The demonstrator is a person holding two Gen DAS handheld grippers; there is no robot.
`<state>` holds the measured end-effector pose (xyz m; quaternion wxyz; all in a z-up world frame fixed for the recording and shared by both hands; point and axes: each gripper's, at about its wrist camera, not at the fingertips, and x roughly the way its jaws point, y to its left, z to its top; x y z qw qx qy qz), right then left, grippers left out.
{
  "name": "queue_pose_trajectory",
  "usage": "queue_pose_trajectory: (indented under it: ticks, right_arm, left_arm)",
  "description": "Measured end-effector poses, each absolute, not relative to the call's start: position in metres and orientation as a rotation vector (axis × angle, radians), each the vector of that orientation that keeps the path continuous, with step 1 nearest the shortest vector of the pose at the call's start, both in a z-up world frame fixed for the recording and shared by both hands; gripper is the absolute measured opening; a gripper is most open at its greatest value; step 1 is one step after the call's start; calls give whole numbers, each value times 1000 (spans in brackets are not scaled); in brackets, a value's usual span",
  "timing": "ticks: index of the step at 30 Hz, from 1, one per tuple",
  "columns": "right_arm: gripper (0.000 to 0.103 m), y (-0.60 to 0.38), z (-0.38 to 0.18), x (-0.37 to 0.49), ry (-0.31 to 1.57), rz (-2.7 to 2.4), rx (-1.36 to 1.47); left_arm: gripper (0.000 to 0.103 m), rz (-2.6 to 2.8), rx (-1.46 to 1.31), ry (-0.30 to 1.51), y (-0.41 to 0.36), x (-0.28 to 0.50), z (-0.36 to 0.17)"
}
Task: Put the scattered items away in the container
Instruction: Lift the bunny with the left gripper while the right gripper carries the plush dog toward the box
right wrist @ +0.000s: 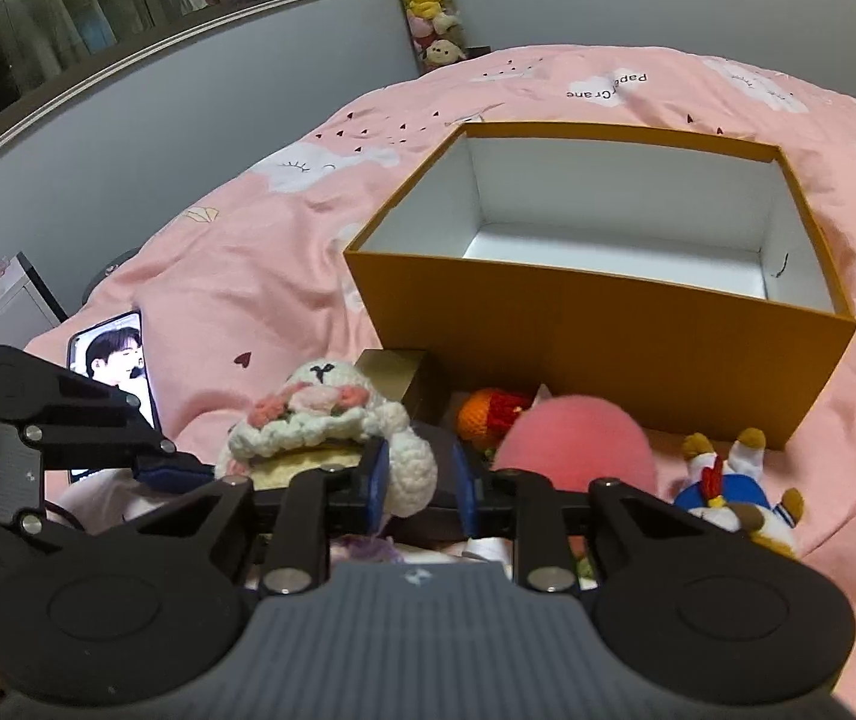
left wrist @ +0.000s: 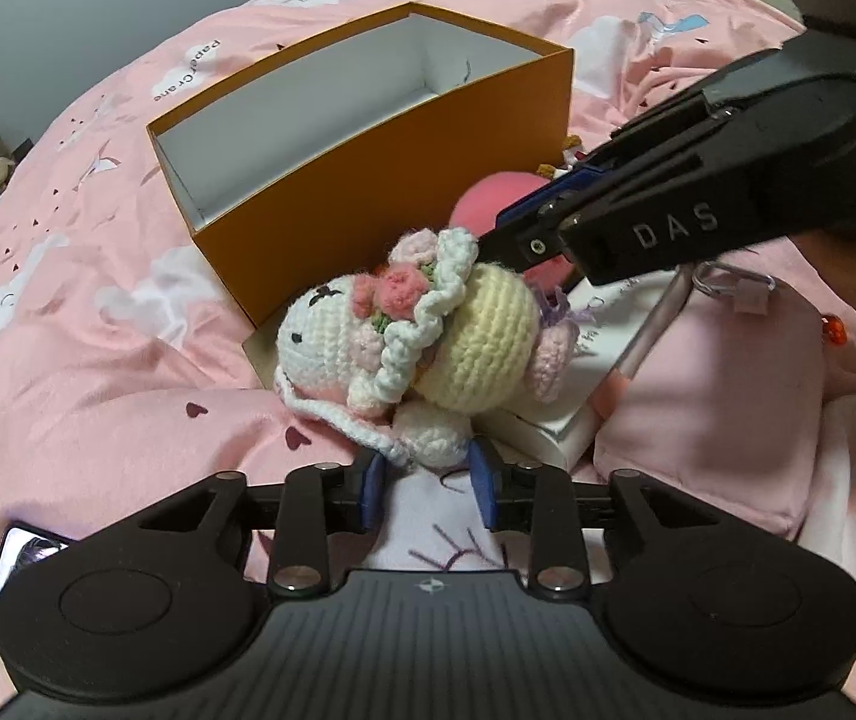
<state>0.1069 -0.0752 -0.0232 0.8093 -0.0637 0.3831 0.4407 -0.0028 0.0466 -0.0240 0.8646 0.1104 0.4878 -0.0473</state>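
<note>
We see the orange box (right wrist: 608, 324) upper right of the right wrist frame, on pink bedding. The crochet doll (left wrist: 404, 336) lies mid-frame by its front wall. Right gripper (right wrist: 419, 489) narrow, w/ doll's white foot between pads; grip unclear. Left gripper (left wrist: 428, 483) narrow, nothing held.

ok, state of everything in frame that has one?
orange box: open, empty.
crochet doll: on its side beside the box, not in it.
phone: screen on, lying on the bed.
left gripper: open, doll's foot just ahead of the fingers.
right gripper: open, fingers either side of a white part of the doll, not clamped.
duck plush: on the bed, outside the box.
</note>
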Motion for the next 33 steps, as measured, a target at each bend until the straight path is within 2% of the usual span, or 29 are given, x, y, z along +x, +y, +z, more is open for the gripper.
queue_pose_trajectory:
  ticks: [2, 7, 13, 17, 24, 26, 33]
  right_arm:
    - [27, -76, -23, 107, 825, 944, -129]
    - [27, -77, -22, 107, 825, 944, -128]
    - [26, -81, -26, 107, 854, 956, -100]
    - [20, -83, -32, 108, 888, 960, -83]
    - [17, -81, -45, 109, 943, 983, -65]
    - [13, -78, -47, 106, 946, 992, -78]
    - [13, -70, -50, 99, 957, 1019, -108]
  left_arm:
    - [56, -118, 220, 1011, 50, -6, -18]
    - [57, -147, 87, 969, 63, -11, 4]
    - [57, -132, -279, 976, 85, 1, 5]
    - [60, -44, -487, 946, 101, 5, -2]
    - [71, 116, -562, 935, 100, 17, -9]
    - [74, 155, -559, 939, 97, 22, -9]
    - [76, 257, -615, 1000, 103, 32, -29]
